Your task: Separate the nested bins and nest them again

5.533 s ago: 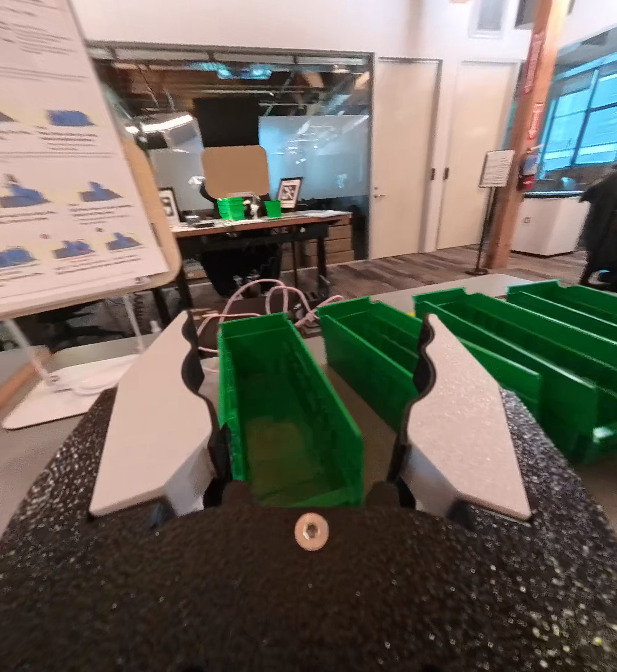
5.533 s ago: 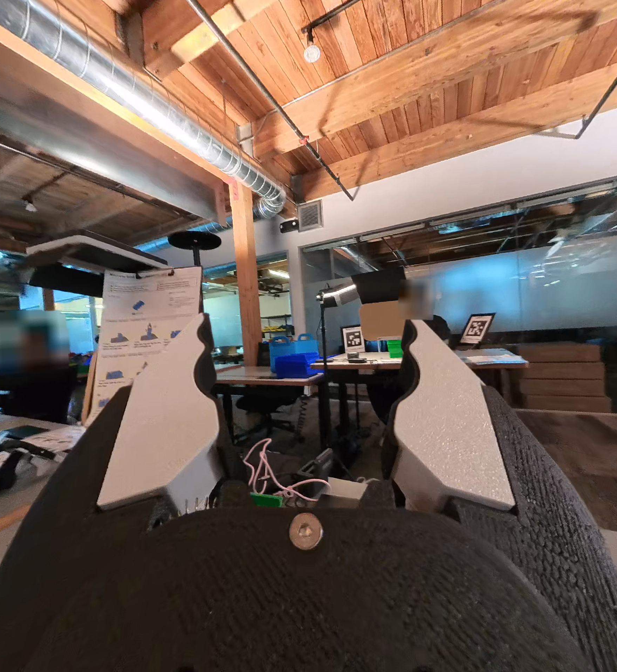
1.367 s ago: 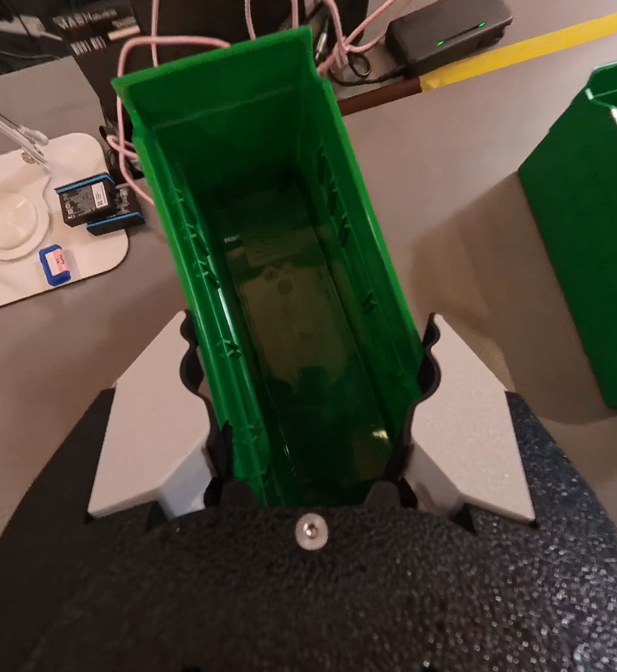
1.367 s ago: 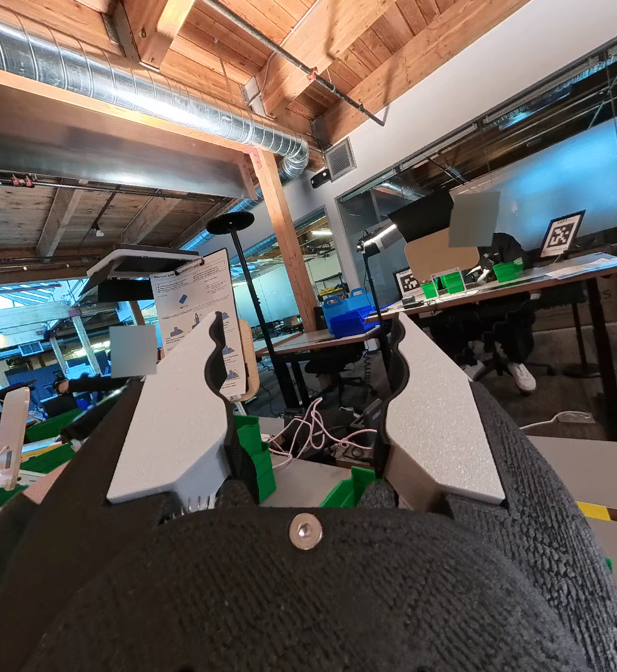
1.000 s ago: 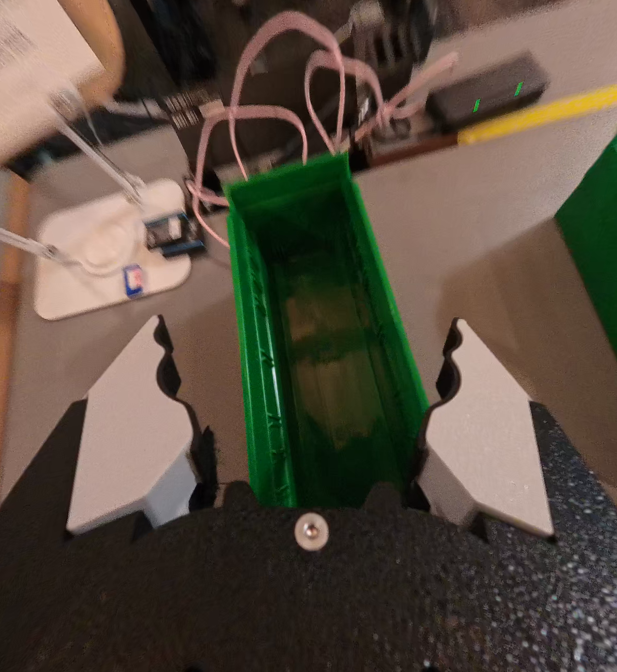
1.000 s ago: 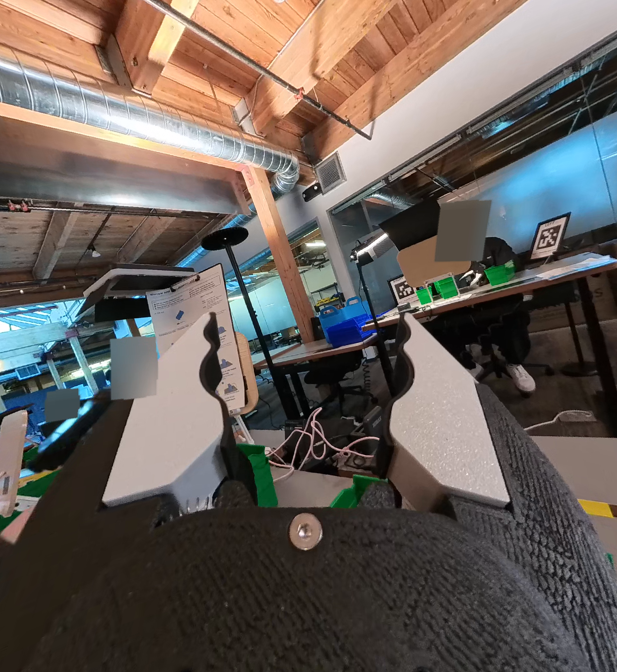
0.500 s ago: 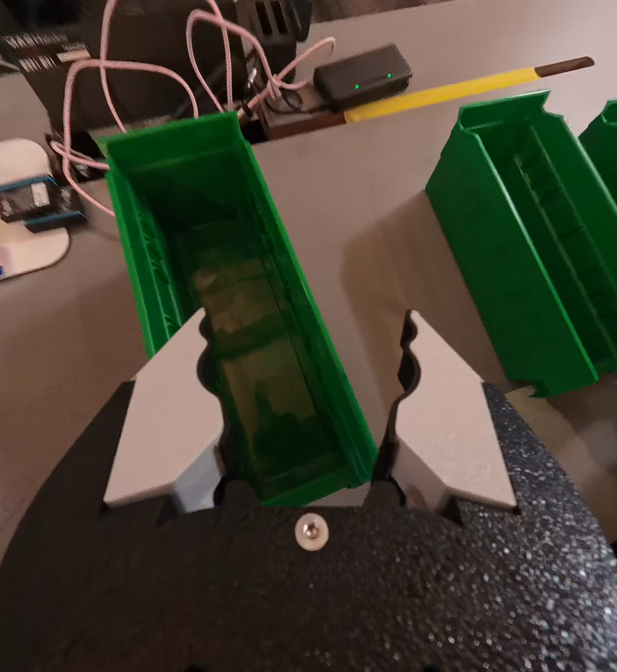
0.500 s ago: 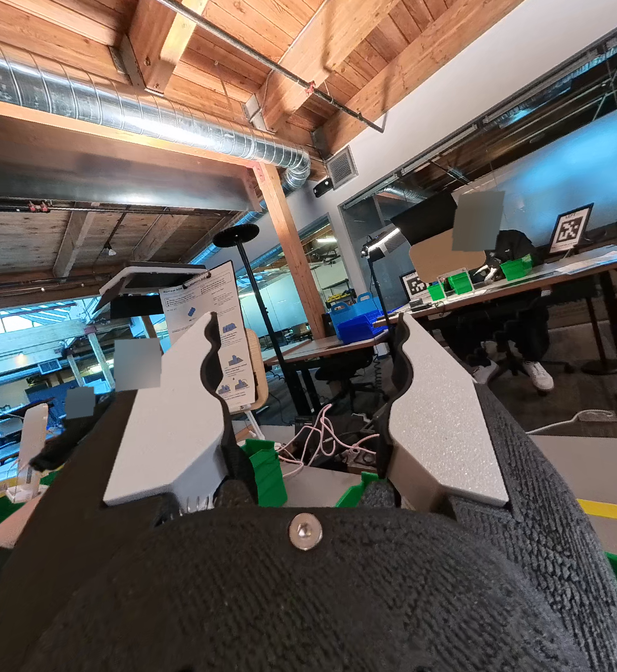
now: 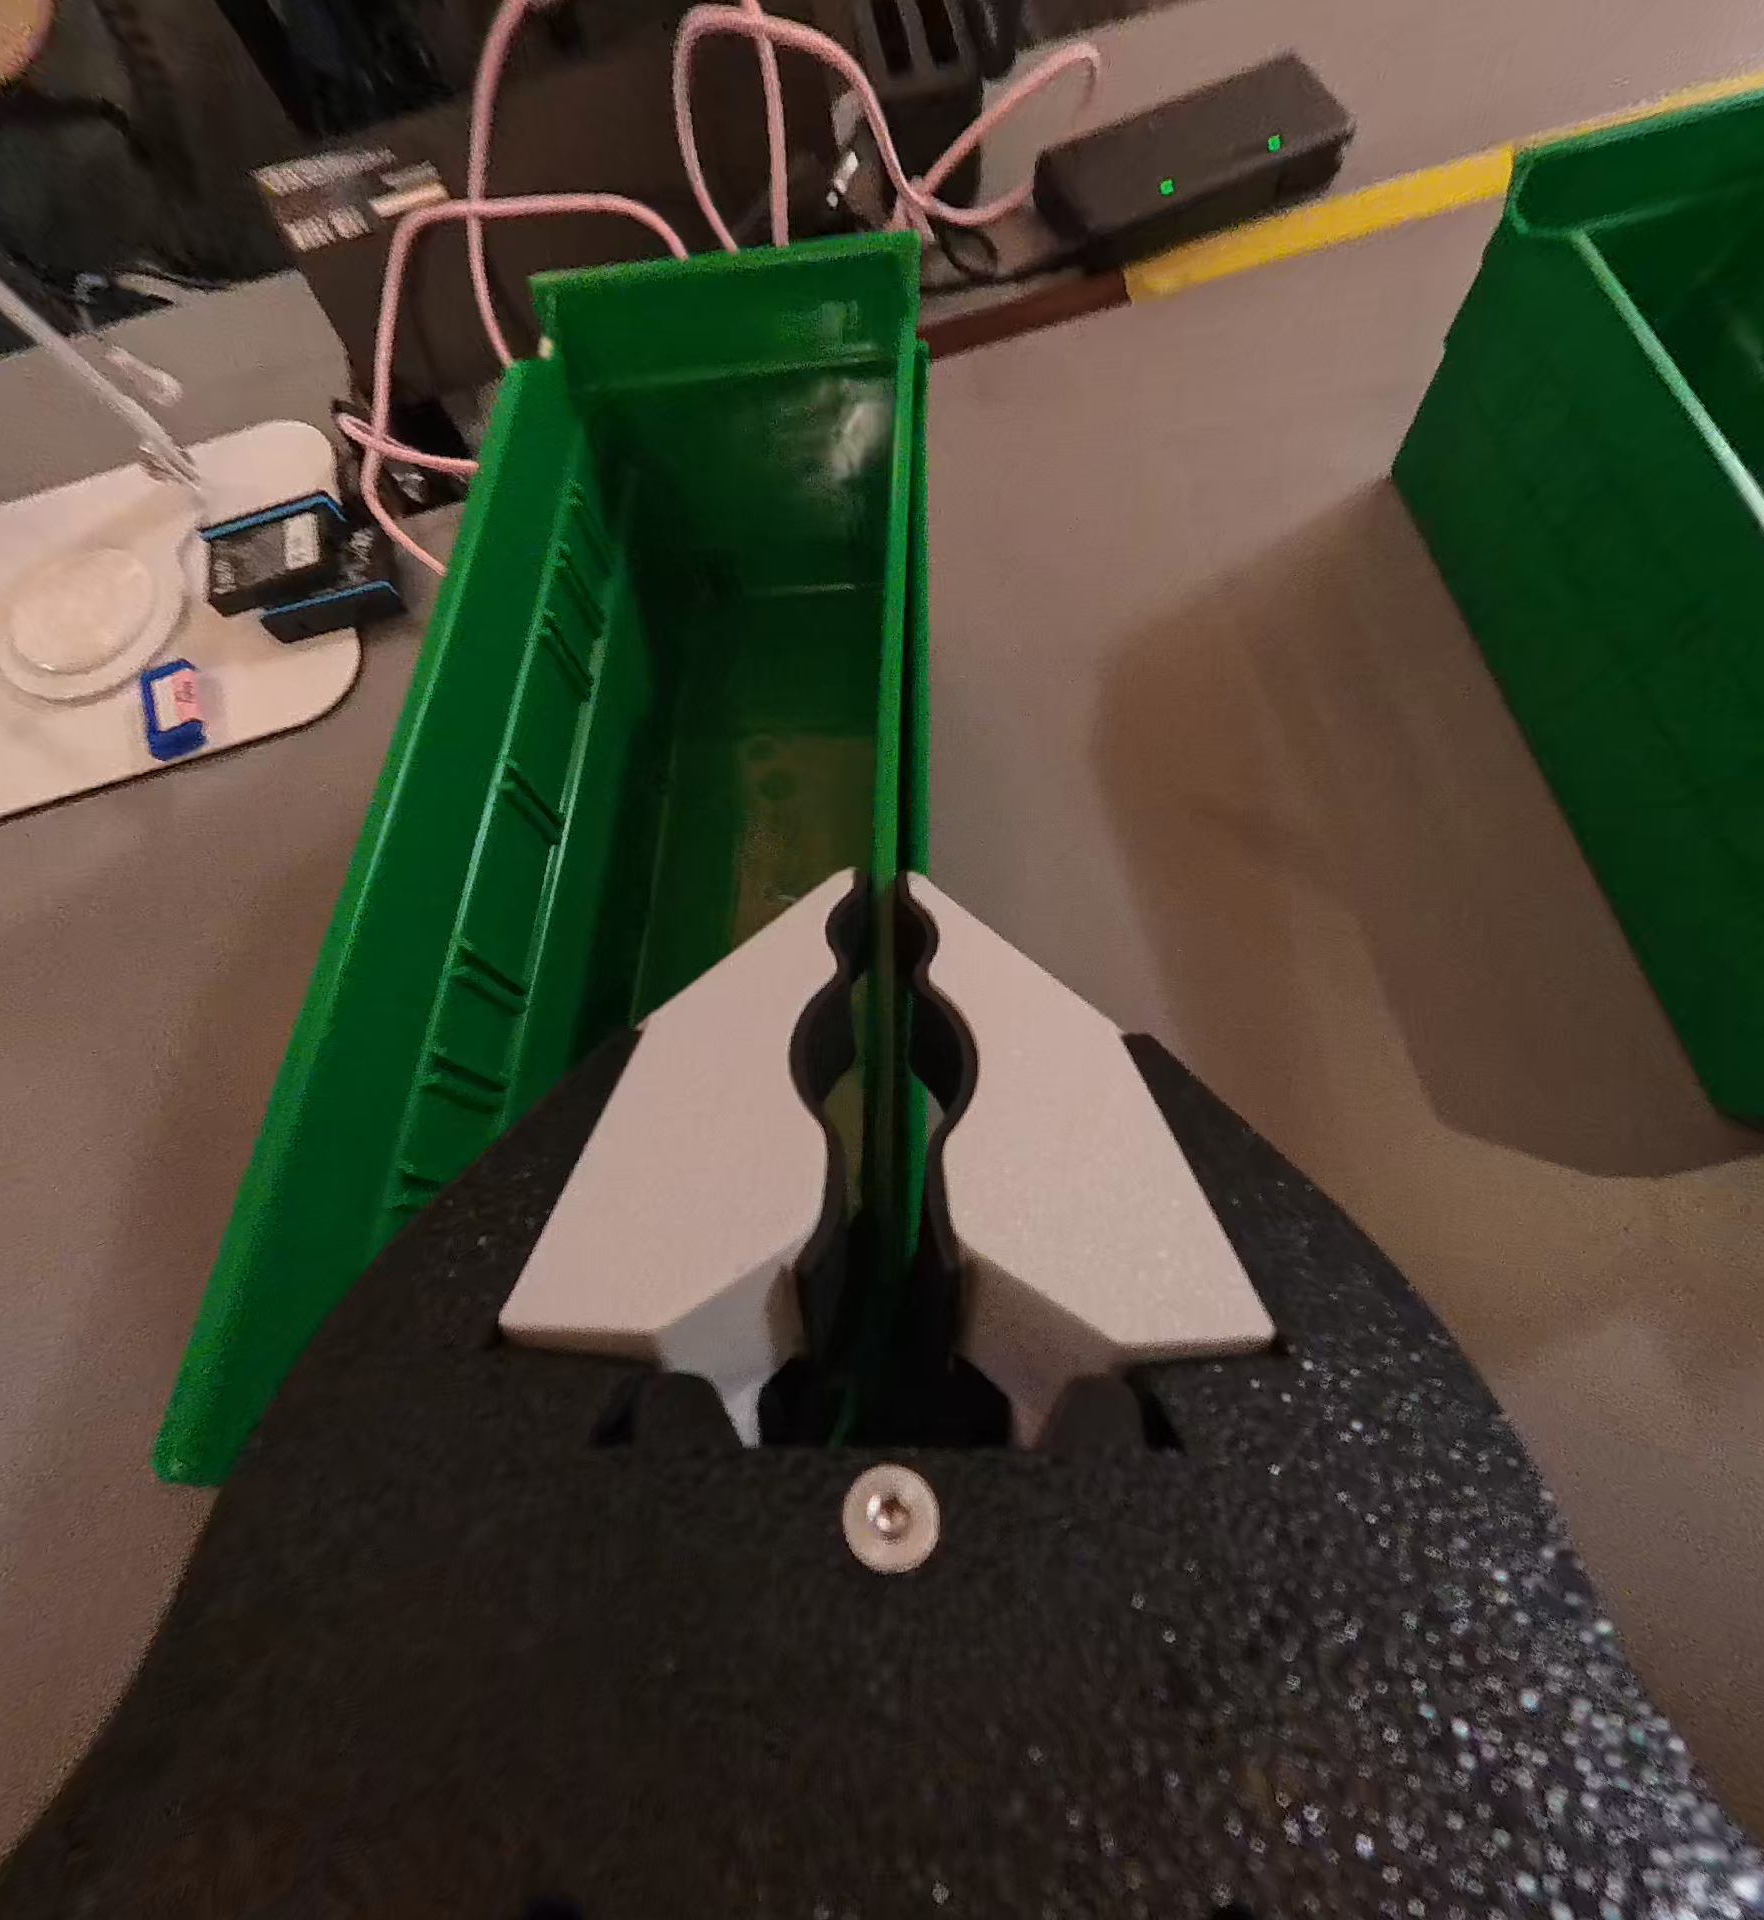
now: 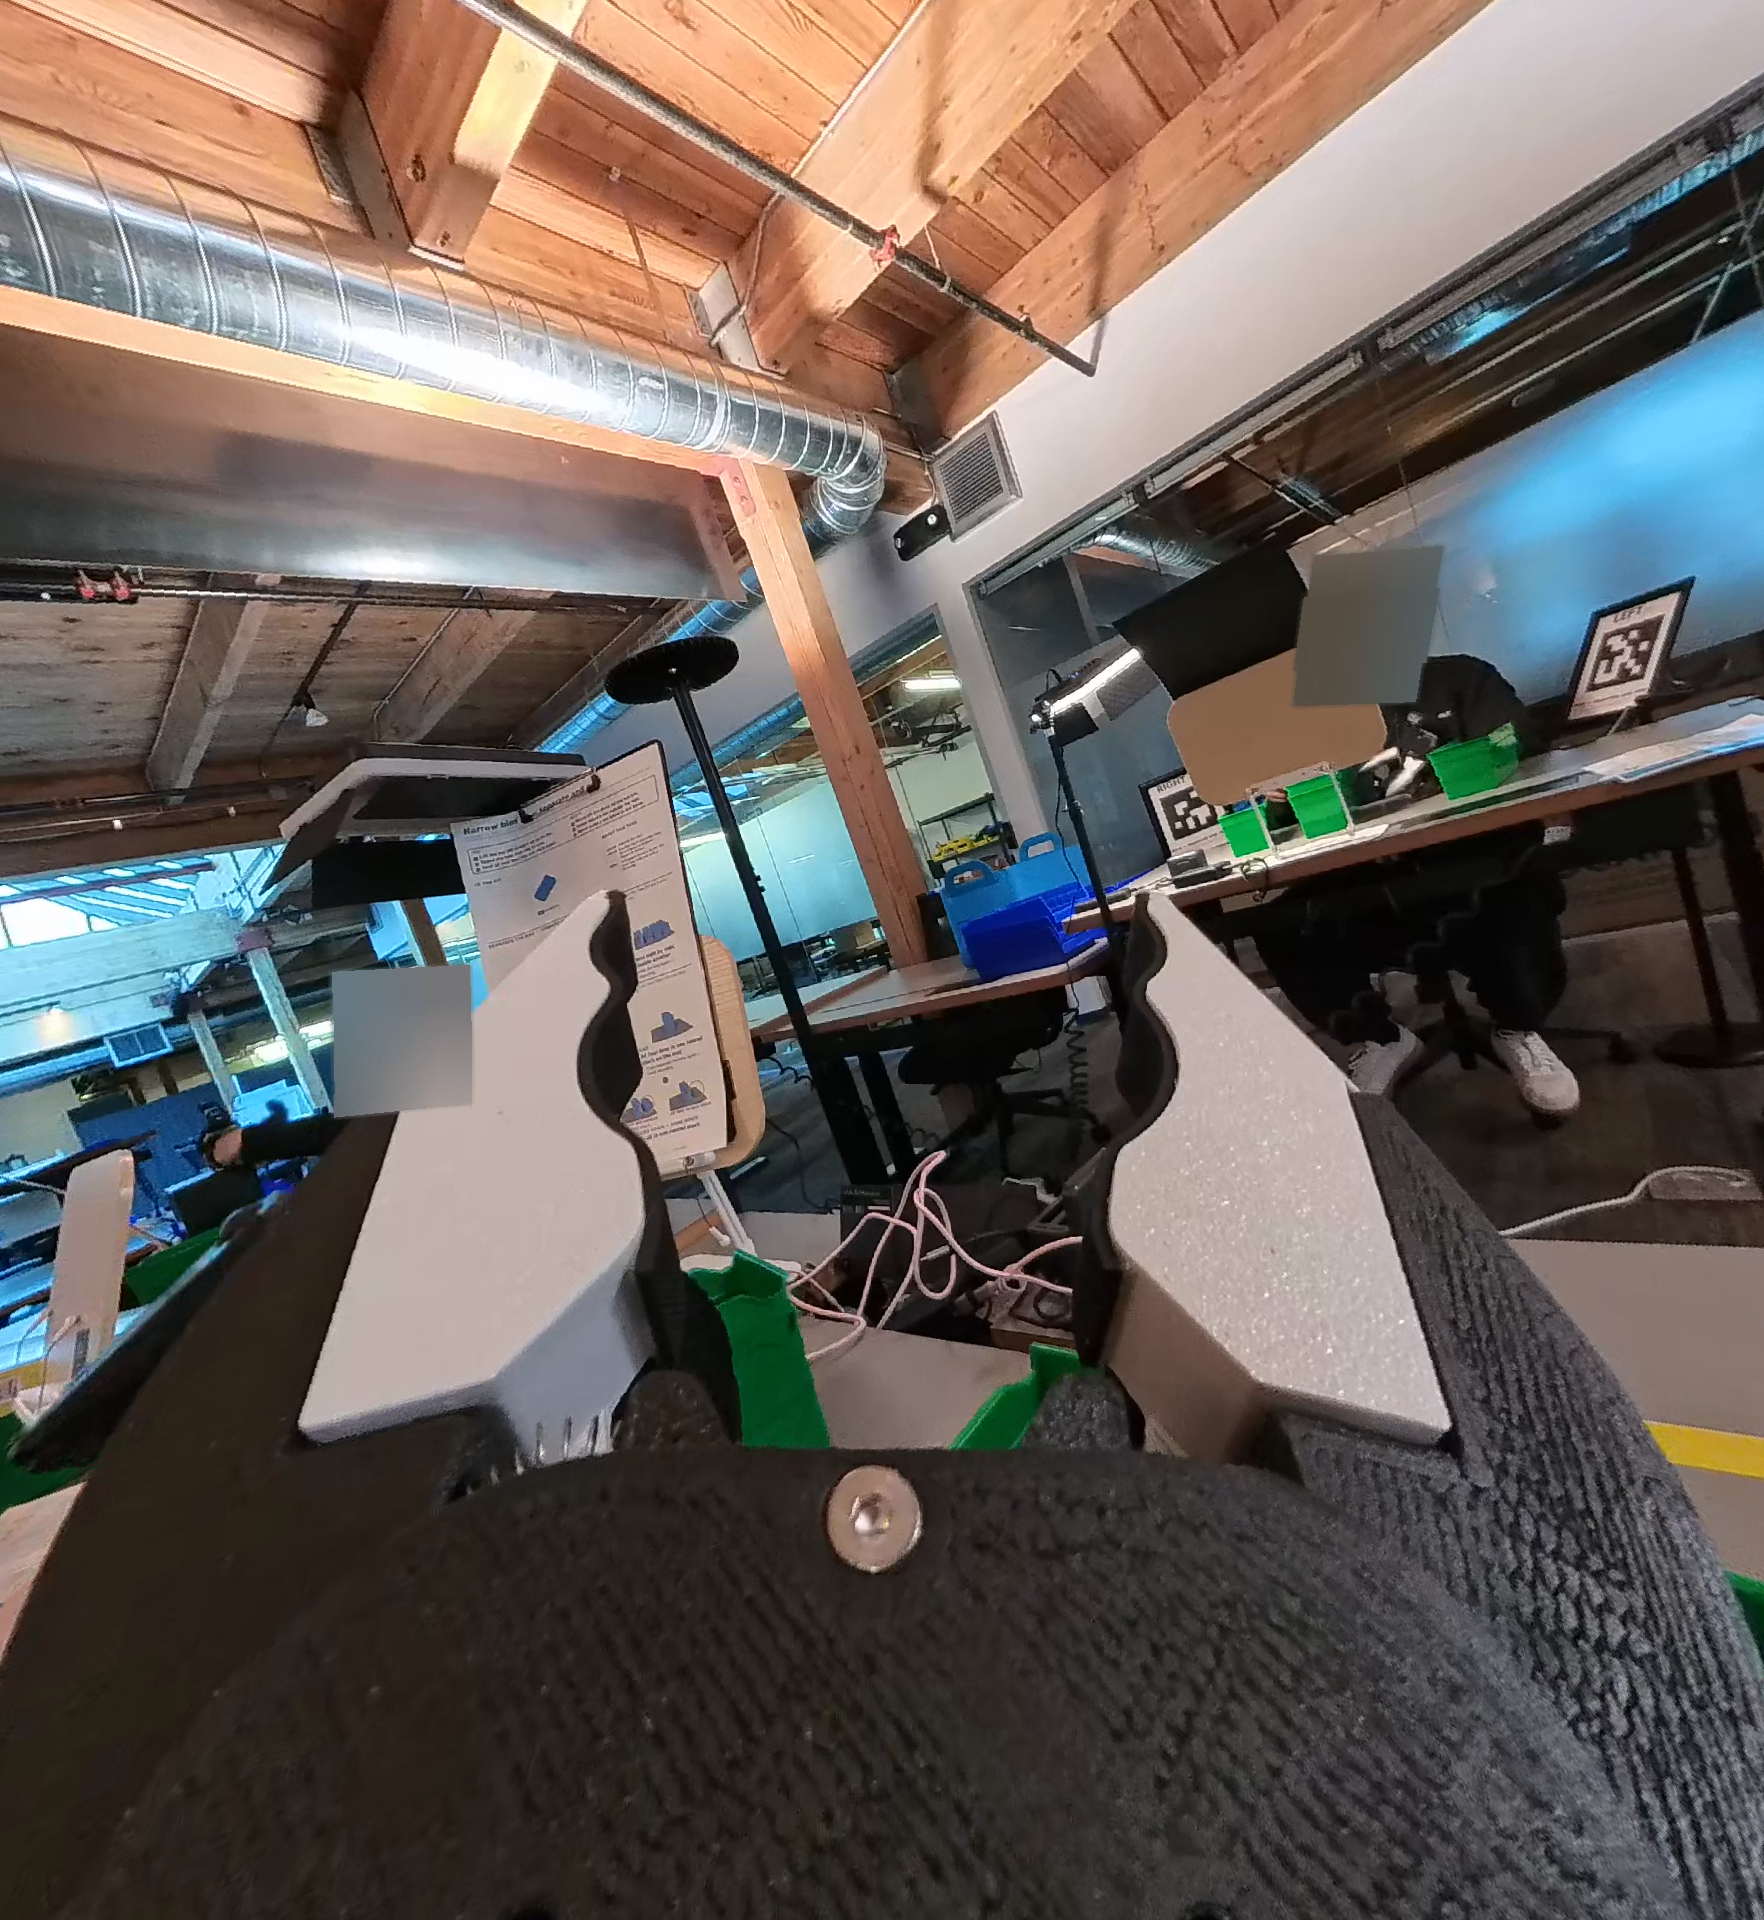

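The green bin (image 9: 587, 790) sits centre-left in the left wrist view, long axis running up the frame, tipped so its left wall leans outward. Our left gripper (image 9: 883, 914) now has its jaws clenched on the bin's right wall, rim pinched between the pads; half a sec ago those jaws stood apart w/ the bin's near end between them, so we've shifted sideways and bitten onto one wall. We read that as the pickup grip for the re-nest step, since the bins already lie apart. A second green bin (image 9: 1626, 582) stands at the right edge of the frame, well apart, prob. the one to drop this bin into. The table (image 9: 1117, 582) is bare between them; pink cables (image 9: 504, 208) and a black adapter (image 9: 1184, 156) sit at upper centre, a white pad (image 9: 78, 665) w/ small items at left. Our right gripper (image 10: 878, 1039) points up toward the ceiling as before, jaws released, holding nothing.
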`<state>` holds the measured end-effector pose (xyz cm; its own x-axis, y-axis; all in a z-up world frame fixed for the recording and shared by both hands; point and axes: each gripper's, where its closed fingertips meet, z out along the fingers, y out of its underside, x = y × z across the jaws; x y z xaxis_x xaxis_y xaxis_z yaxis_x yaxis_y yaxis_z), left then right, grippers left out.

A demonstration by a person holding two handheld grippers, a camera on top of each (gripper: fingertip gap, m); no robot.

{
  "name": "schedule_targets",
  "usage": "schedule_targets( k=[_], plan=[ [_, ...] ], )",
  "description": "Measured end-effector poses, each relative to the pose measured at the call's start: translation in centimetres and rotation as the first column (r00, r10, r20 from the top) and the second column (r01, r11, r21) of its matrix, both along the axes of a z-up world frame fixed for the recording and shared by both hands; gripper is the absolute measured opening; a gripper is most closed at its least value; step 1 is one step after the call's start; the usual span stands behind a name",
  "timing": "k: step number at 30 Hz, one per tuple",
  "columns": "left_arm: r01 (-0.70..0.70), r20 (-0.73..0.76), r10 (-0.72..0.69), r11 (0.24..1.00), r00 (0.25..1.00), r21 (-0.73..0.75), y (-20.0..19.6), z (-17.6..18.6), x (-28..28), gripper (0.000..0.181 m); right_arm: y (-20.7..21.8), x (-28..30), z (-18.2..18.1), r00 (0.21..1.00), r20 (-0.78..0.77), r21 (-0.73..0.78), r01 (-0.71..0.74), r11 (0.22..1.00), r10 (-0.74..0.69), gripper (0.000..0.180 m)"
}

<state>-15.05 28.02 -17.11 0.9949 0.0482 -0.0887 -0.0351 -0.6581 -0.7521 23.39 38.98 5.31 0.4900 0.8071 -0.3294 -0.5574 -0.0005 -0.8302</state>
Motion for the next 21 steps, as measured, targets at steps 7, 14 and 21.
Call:
schedule_targets(
  k=[7,14,21],
  plan=[
    [-0.015,-0.006,0.016,0.992,1.0,0.123,-0.4,1.1,-0.1,0.001,0.0,-0.3,-0.1,1.0,0.009,-0.002,-0.003,1.0,0.003,0.094],
    [0.014,-0.027,-0.008,0.977,1.0,0.213,-0.5,1.8,1.0,0.001,0.2,-0.3,-0.2,1.0,0.008,-0.01,-0.007,1.0,0.007,0.094],
    [0.046,-0.029,-0.042,0.987,0.999,0.155,-0.3,0.1,1.3,0.001,0.1,-0.2,-0.2,1.0,0.003,-0.01,-0.011,1.0,0.011,0.094]
  ],
)
